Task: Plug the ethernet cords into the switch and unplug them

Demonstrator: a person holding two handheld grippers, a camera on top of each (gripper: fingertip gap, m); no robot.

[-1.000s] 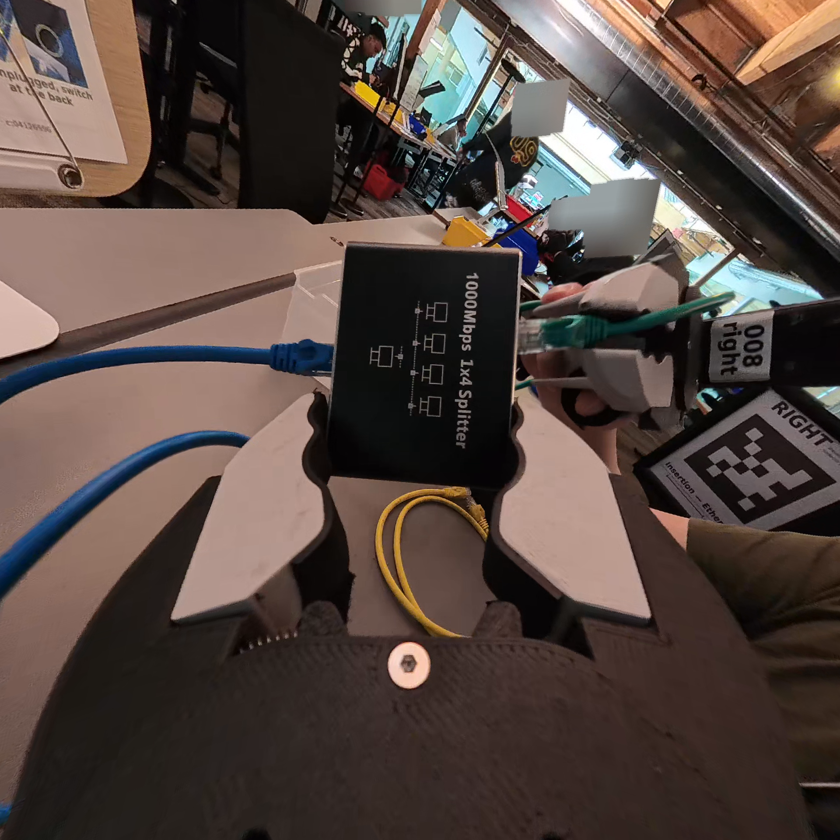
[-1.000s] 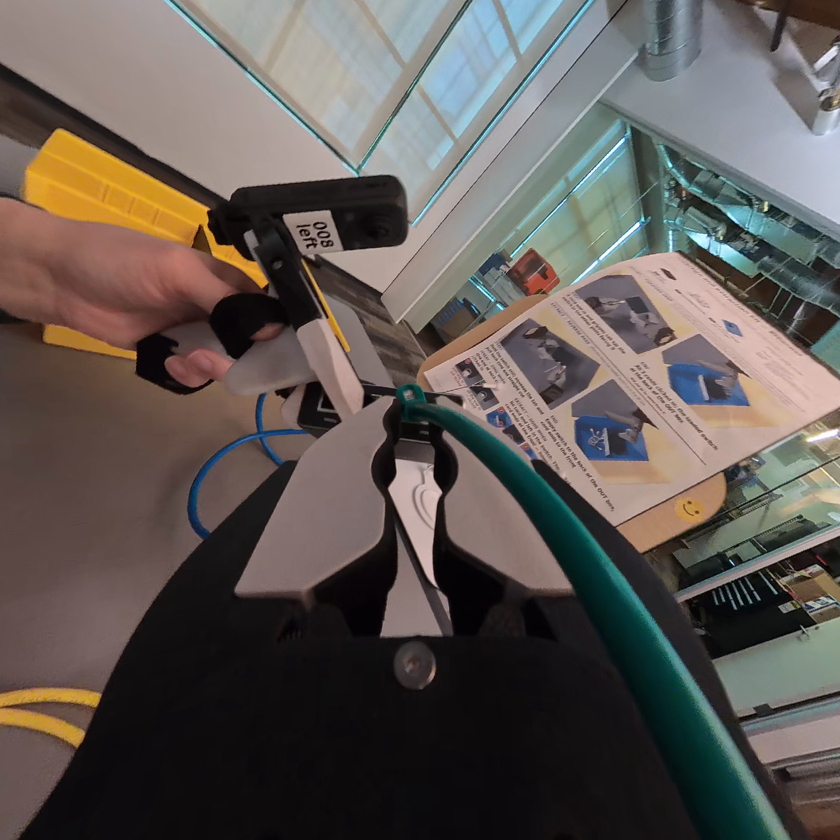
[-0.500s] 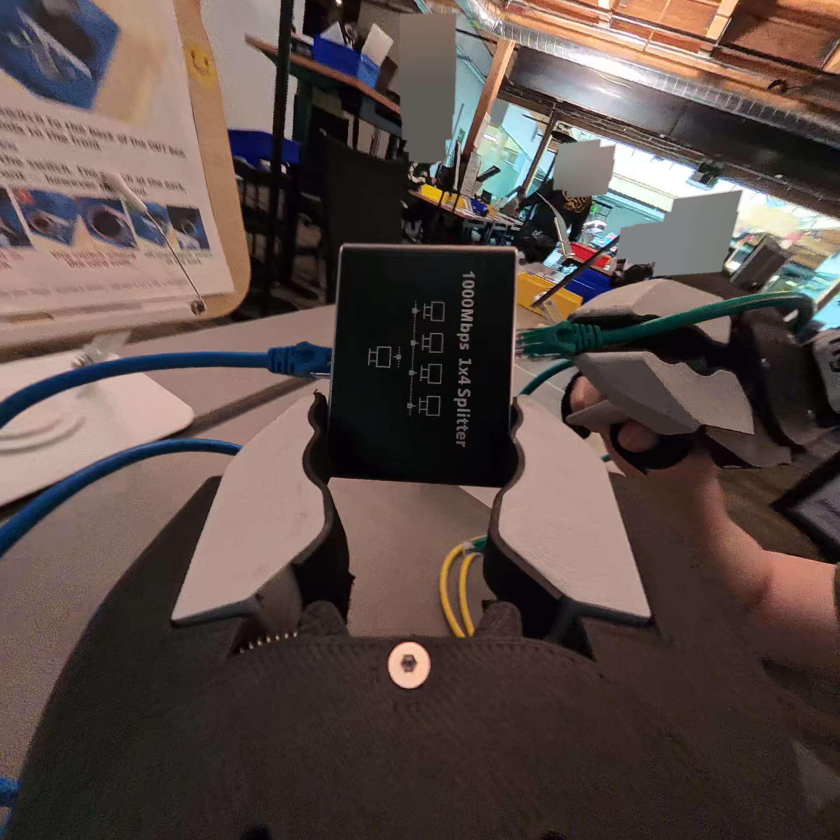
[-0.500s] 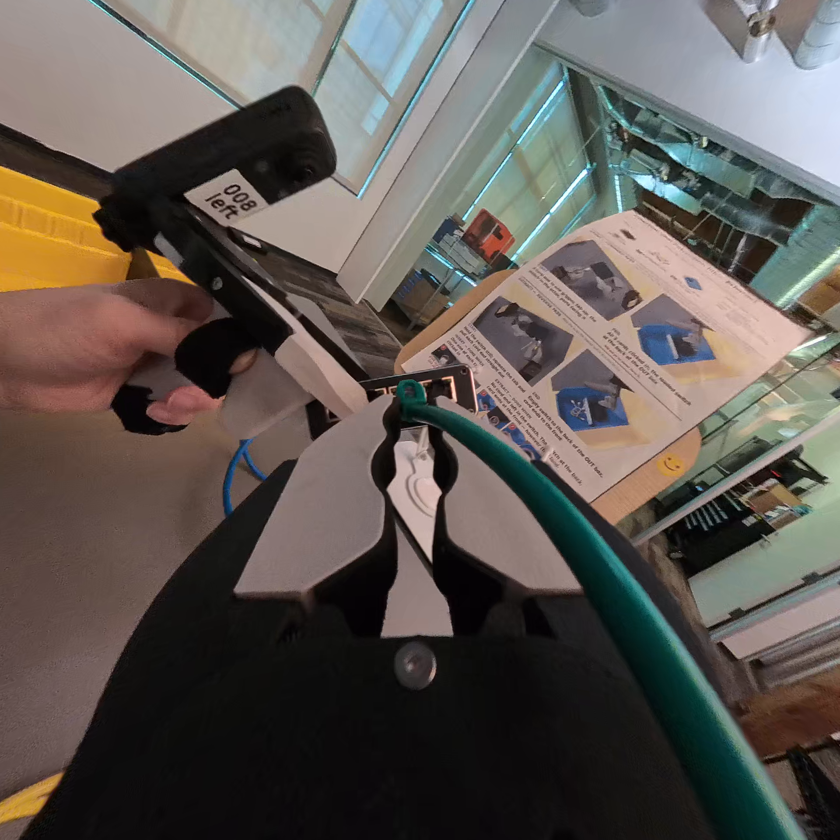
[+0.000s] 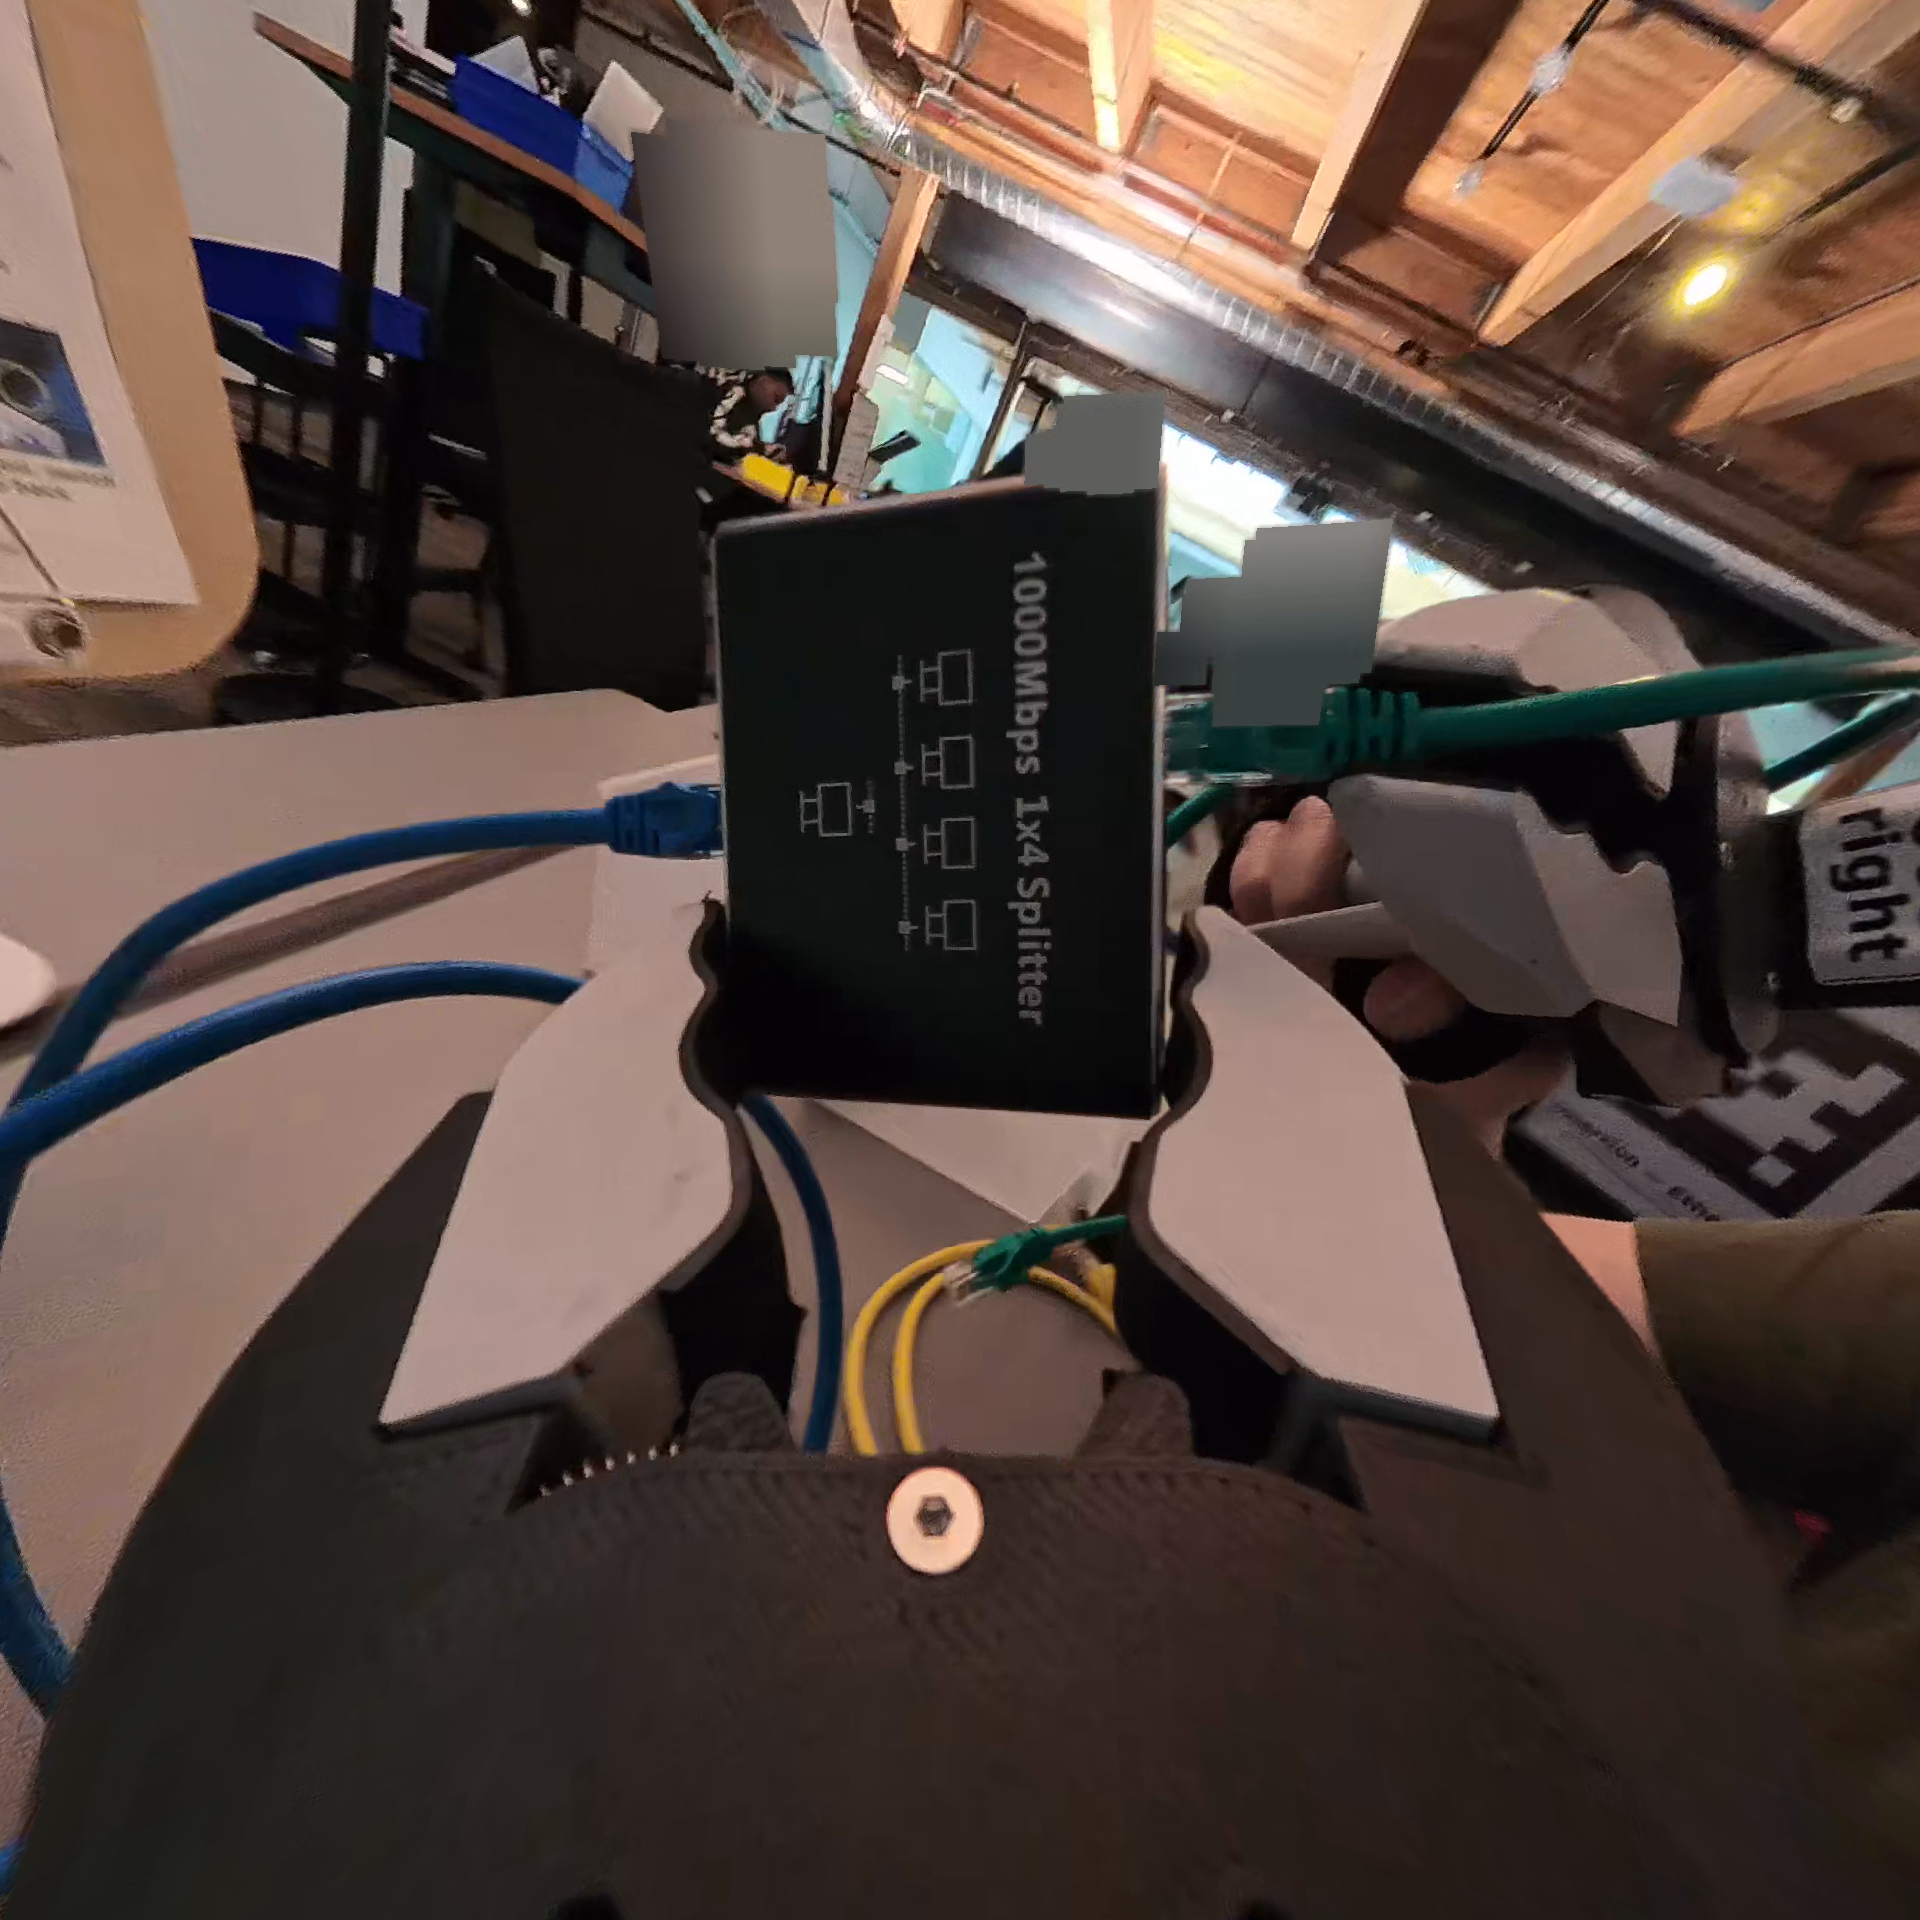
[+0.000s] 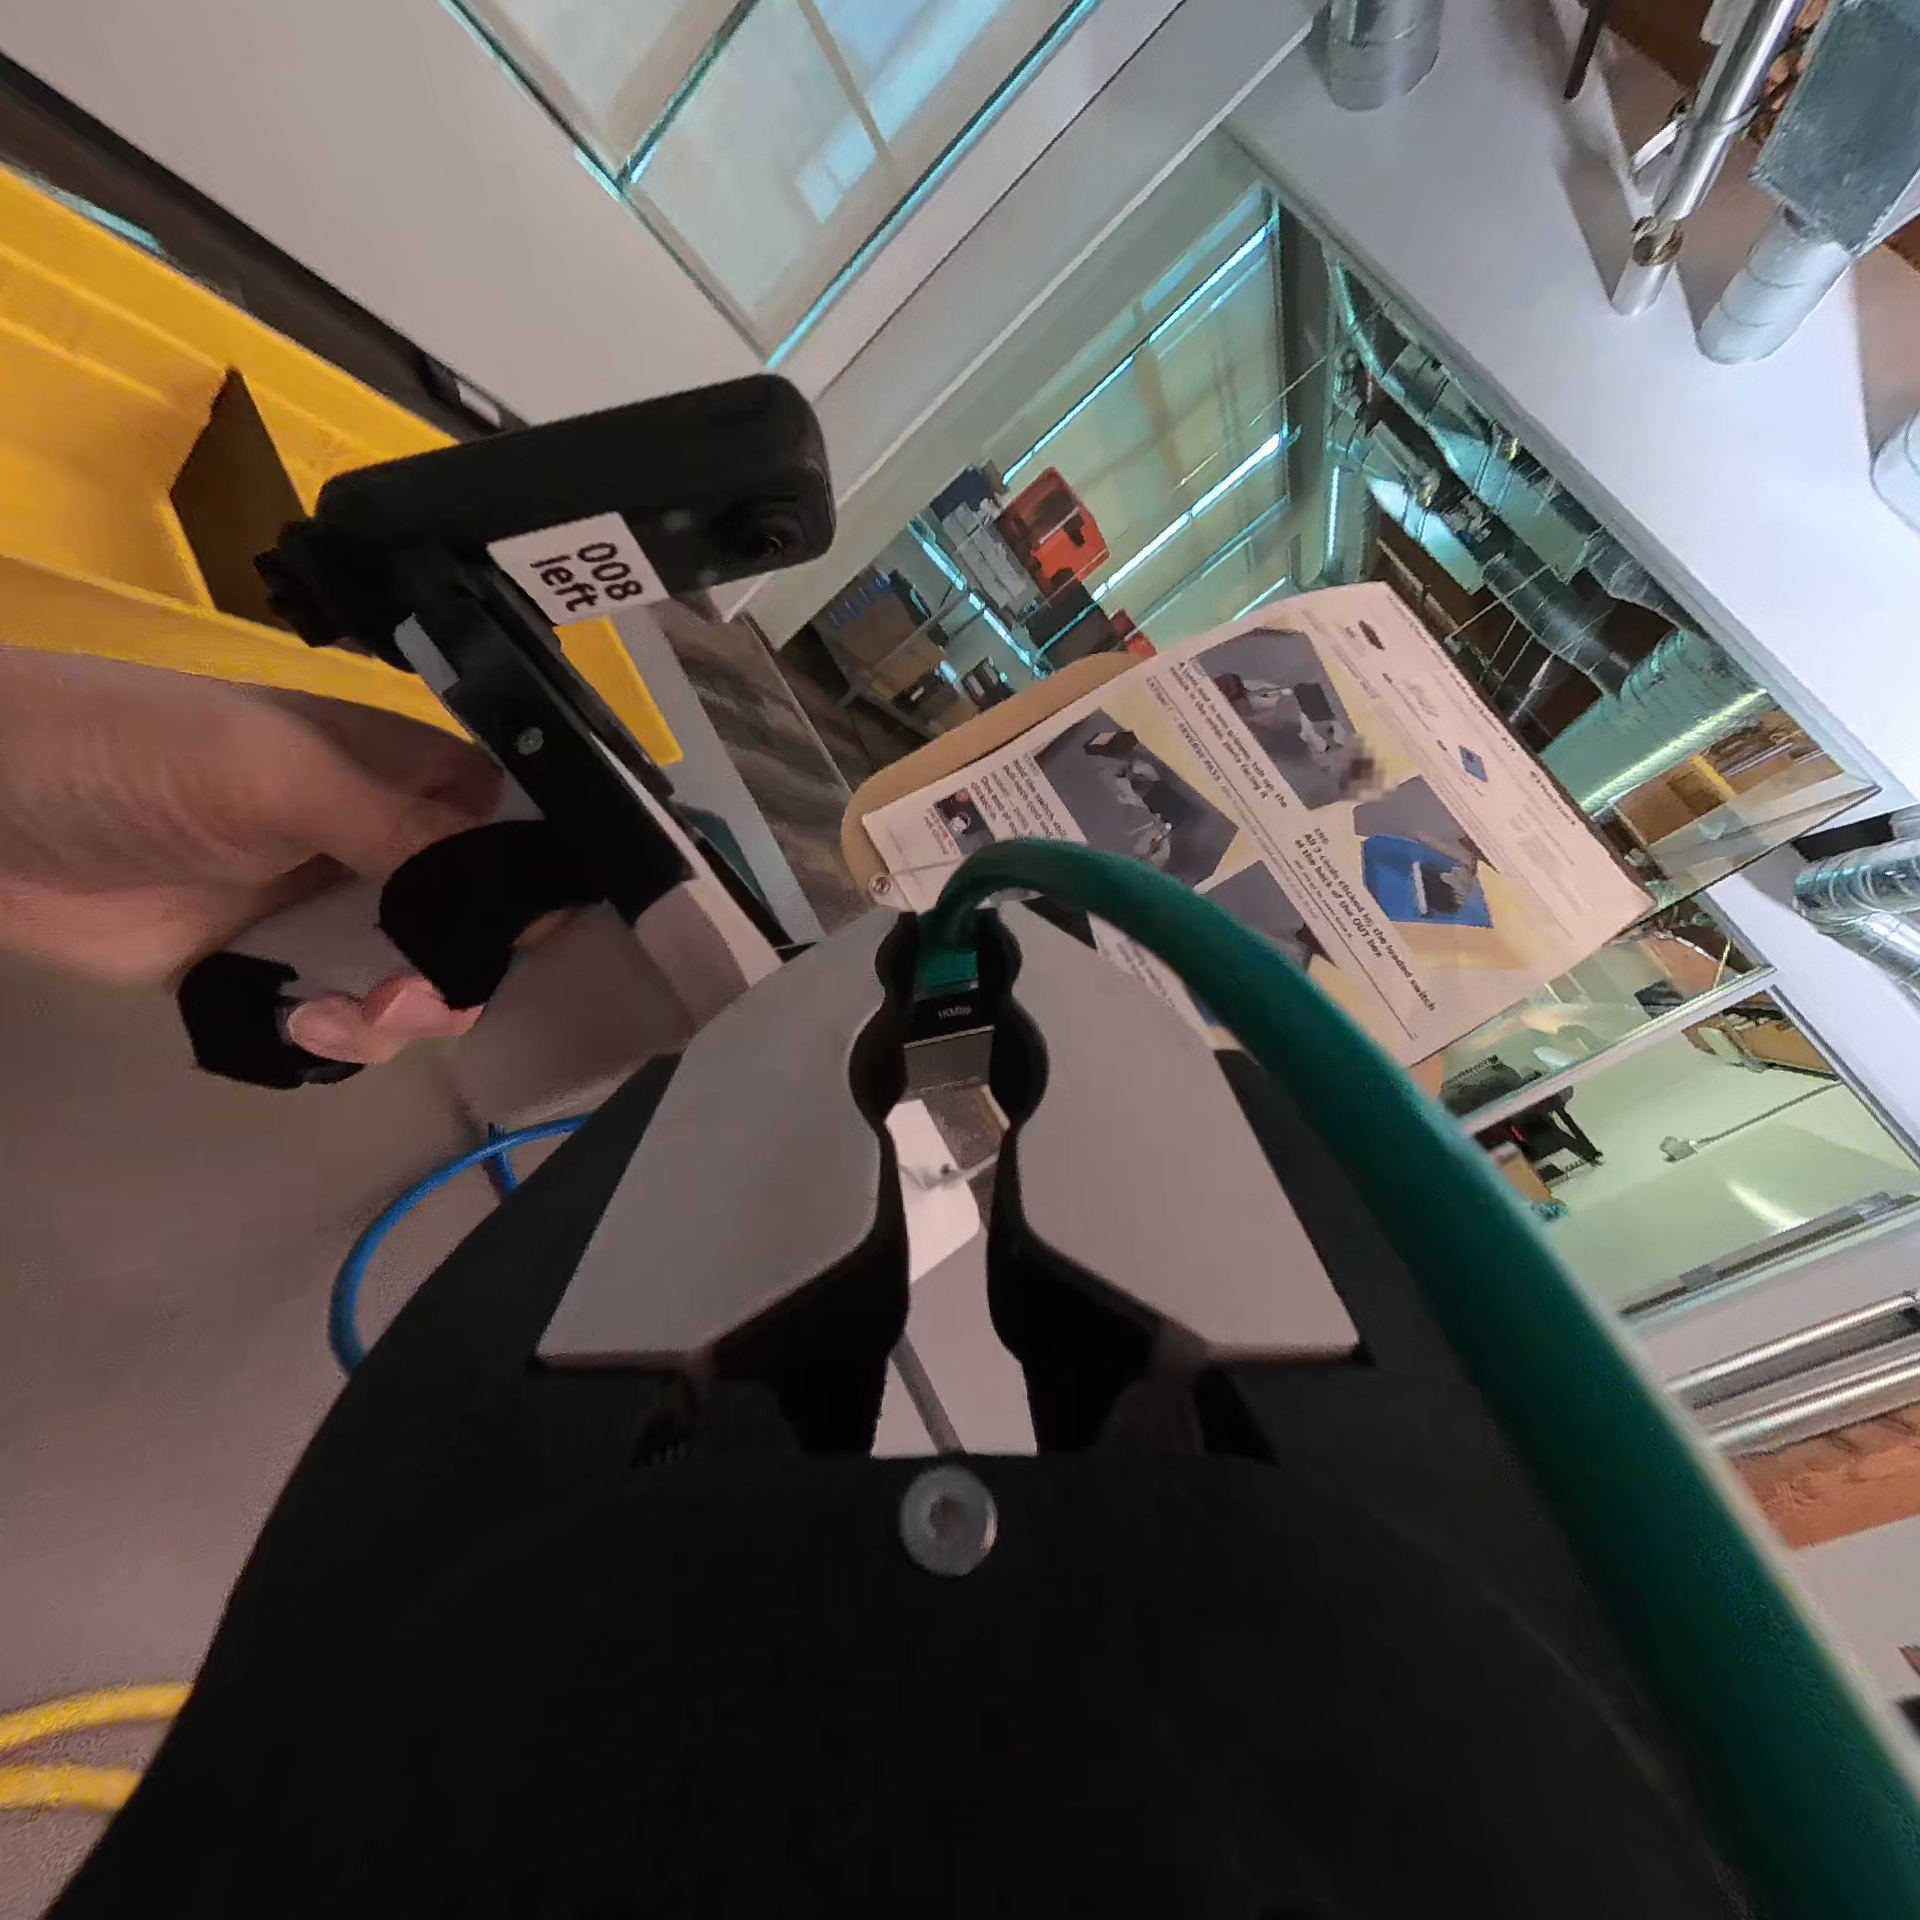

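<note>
Currently left hand-held gripper (image 5: 940,997) pinches the black switch (image 5: 935,810) by its two side edges, lifted off the counter (image 5: 260,1195); blue ethernet cord (image 5: 665,819) plugged into its left edge. Right hand-held gripper (image 5: 1299,769) clamps the green ethernet plug (image 5: 1262,740), long axis level, tip at the switch's right edge, so the right one is nearer. Seating depth: cannot tell, a mosaic patch covers part. Right wrist view shows the plug (image 6: 943,961) end-on between the fingers; the ports are hidden there. Left wrist view alone shows a yellow cord (image 5: 883,1351) loose below
</note>
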